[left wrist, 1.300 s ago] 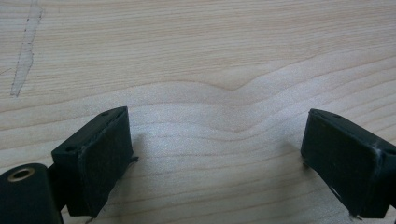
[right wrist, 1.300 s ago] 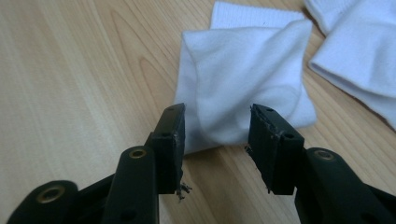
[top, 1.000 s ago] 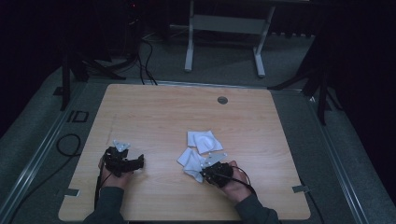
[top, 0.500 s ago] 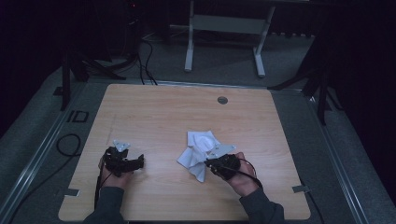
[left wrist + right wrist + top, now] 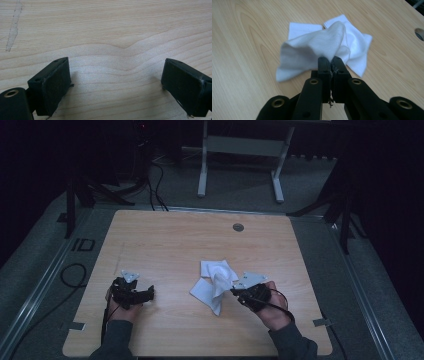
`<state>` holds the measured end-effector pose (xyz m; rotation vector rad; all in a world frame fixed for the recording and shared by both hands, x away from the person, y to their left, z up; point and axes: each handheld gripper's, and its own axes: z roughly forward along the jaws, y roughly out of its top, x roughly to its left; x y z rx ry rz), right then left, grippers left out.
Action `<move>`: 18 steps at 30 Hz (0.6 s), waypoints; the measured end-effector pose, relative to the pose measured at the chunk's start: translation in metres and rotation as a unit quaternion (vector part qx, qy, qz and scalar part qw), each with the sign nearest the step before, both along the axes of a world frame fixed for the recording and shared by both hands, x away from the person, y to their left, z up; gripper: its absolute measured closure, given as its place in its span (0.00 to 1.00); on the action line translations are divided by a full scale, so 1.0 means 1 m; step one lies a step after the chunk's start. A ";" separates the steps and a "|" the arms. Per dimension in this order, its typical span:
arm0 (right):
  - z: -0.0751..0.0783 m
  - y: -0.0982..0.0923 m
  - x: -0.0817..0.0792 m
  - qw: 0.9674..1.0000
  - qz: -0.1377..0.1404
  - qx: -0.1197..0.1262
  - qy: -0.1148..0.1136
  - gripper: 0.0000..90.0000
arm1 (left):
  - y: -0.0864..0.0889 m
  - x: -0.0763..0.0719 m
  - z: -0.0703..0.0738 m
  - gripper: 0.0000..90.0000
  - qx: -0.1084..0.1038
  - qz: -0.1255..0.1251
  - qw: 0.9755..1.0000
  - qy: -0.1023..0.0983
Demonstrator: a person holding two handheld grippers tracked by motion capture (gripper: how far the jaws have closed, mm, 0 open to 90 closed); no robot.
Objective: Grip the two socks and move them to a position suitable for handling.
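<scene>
writing: "id" in white letters (image 5: 82,245) on the grey floor mat, left of the light wooden table (image 5: 165,240).
cloth: white soft cloth (image 5: 216,285), centre of the high view, lower middle of table; one corner lifted, the rest lies on the wood.
right gripper (image 5: 331,62): jaws pressed together on the cloth corner, at frame centre.
left gripper (image 5: 115,82): jaws wide apart, nothing between them, just bare wood; lower left in the high view, well apart from the cloth.
</scene>
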<state>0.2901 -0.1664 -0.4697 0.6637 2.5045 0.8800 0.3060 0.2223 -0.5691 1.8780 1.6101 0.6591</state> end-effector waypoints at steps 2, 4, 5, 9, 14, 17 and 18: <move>0.000 -0.006 -0.001 1.000 -0.005 -0.004 -0.002 0.97 | 0.000 0.000 0.000 0.10 0.000 0.000 1.000 0.000; -0.001 -0.013 -0.002 1.000 -0.009 -0.008 -0.002 0.97 | 0.000 0.000 0.000 0.10 0.000 0.000 1.000 0.000; -0.002 -0.018 -0.003 1.000 -0.011 -0.011 -0.002 0.97 | 0.000 0.000 0.000 0.10 0.000 0.000 1.000 0.000; -0.005 -0.033 -0.007 1.000 -0.022 -0.016 0.001 0.97 | 0.000 0.000 0.000 0.10 0.000 0.000 1.000 0.000; -0.010 -0.054 -0.011 0.999 -0.034 -0.024 0.010 0.96 | 0.000 0.000 0.000 0.10 0.000 0.000 1.000 0.000; -0.013 -0.066 -0.011 0.999 -0.043 -0.024 0.019 0.92 | 0.000 0.000 0.000 0.10 0.000 0.000 1.000 0.000; -0.013 -0.069 -0.011 0.999 -0.044 -0.021 0.022 0.87 | 0.000 0.000 0.000 0.10 0.000 0.000 1.000 0.000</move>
